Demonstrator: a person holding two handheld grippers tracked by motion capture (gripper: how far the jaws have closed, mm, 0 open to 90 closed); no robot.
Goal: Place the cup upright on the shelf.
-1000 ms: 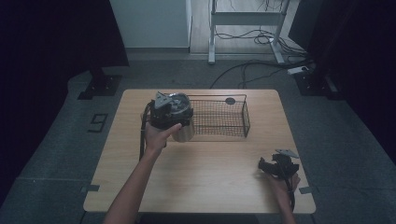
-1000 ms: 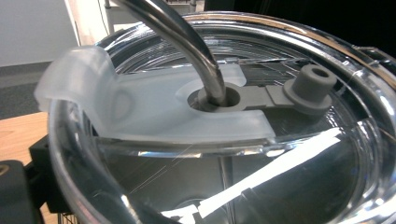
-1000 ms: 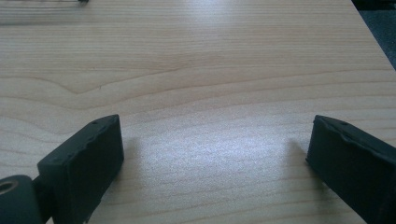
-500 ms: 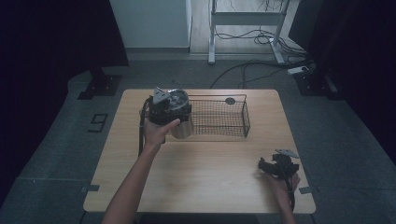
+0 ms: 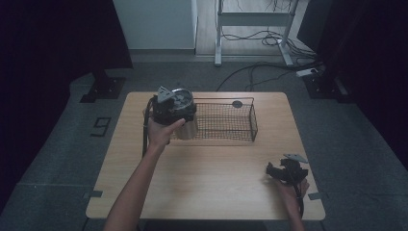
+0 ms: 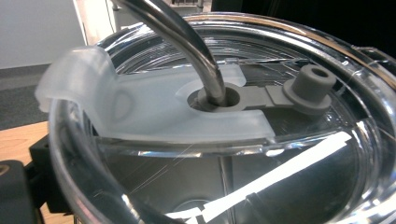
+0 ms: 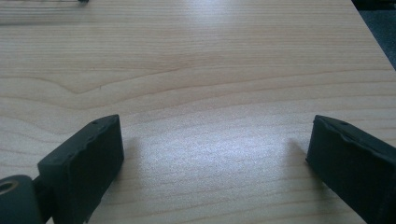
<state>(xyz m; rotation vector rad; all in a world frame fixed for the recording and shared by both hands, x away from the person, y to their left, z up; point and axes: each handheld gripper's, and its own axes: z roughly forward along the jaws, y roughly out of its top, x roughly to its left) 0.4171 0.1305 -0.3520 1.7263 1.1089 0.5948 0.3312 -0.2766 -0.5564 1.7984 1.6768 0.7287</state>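
Observation:
A steel tumbler (image 5: 188,128) with a clear lid (image 6: 233,116) and a bent metal straw (image 6: 187,37) hangs at the left end of the black wire basket (image 5: 253,121). My left gripper (image 5: 171,108) is shut on the tumbler near its rim, and the lid sits right up against the camera in the left gripper view. One black jaw shows at that view's lower left; the other is hidden behind the tumbler. My right gripper (image 5: 284,172) rests low over the table's front right, open (image 7: 215,154), with bare wood between its jaws.
The wire basket stands at the back middle of the wooden table (image 5: 216,187), with a small dark round object (image 5: 236,103) by its far rim. Beyond the table are a metal stand (image 5: 219,57) and cables (image 5: 250,72) on the grey floor.
My left gripper has carried the tumbler slightly up and away along the basket's left end. The right gripper has stayed in place.

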